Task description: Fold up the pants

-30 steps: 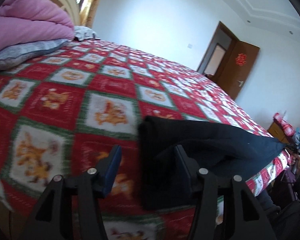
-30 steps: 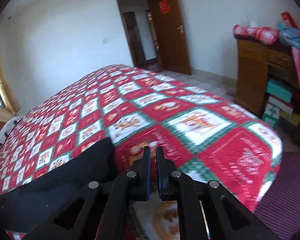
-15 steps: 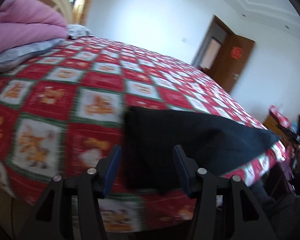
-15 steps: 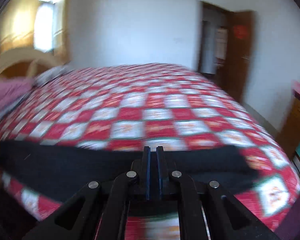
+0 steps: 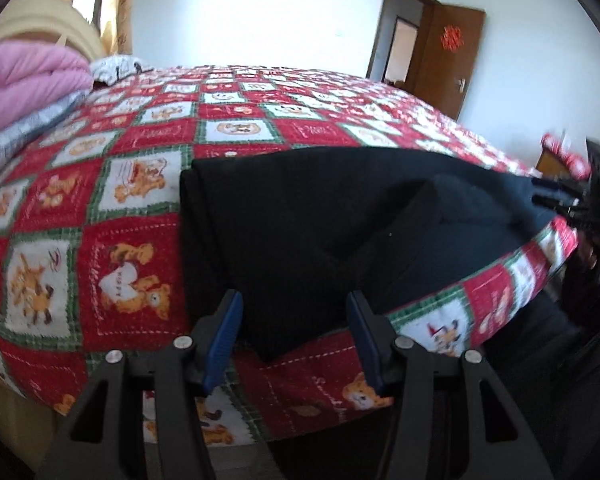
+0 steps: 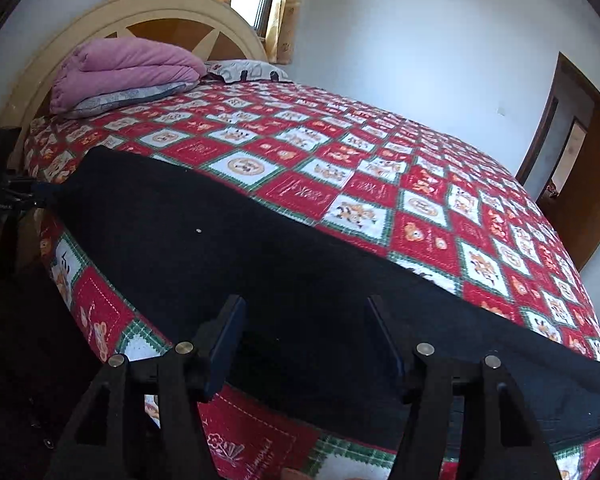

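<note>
Two grippers hang over the near edge of a bed [image 6: 440,208] spread with a red, white and green patchwork cover. The black pants [image 6: 260,264] lie flat along that edge as a long strip, one end toward the headboard [image 6: 140,12] corner, the other running to the foot corner. The left gripper [image 5: 296,334] points down at the end of the pants [image 5: 300,232] nearest the headboard; its jaws are closing, still apart, with a corner of the cloth lying between the blue pads, which do not press on it. The right gripper [image 6: 302,336] sits over the middle stretch of the strip; its jaws are opening, wide apart, cloth below them but nothing gripped. A folded pink quilt [image 6: 120,68] rests on a grey pillow [image 6: 128,96] at the headboard. A brown door [image 5: 448,56] stands open in the far wall
</note>
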`<state>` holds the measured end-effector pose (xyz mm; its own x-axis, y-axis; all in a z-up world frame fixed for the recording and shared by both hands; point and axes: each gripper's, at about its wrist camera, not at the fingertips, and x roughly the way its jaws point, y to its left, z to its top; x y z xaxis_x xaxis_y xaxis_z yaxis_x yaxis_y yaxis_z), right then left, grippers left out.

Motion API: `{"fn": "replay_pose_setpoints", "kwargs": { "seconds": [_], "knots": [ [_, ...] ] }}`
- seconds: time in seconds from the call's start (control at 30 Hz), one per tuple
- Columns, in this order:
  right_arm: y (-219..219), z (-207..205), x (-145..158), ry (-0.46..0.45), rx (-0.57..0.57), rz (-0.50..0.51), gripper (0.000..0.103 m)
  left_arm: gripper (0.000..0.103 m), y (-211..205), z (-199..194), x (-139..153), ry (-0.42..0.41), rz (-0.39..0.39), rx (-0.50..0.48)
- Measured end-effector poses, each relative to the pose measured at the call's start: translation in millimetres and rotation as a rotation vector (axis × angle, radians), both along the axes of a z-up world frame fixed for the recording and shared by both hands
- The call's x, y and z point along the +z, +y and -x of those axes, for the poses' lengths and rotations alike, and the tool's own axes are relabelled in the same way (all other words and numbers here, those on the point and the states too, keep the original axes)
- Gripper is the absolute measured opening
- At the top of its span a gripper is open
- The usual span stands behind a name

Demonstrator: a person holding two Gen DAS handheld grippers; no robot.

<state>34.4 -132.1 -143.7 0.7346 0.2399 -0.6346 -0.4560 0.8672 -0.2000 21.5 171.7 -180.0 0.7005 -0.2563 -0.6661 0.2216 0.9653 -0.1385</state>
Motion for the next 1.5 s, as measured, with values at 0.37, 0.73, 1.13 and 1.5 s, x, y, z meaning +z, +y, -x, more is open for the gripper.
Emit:
{"fn": "replay_pose_setpoints", "kwargs": {
  "seconds": [0.37,0.73,1.13,1.5],
  "knots": [
    [45.4,13.9,-24.5,-0.034,0.163,0.187,0.062,0.071,-8.1,9.9,11.6,-0.043,-0.051,-0.048],
    [46.9,-5.5,-35.8,-0.008,0.118,0.185,0.048,0.054,-17.3,7.2,-4.3,-0.025,-0.224,-0.026],
    [44.7,-10.5,-35.1,0.025,0.114,0.136,0.005,0.024,0.8,3.6,21.9,-0.080,-0.175,-0.006],
    [48.0,-4.6,-8.5,-0.030,0.112,0.083,0.004,0.008,16.4,-13.1,23.3,-0.037,-0.074,0.000]
  ]
}}
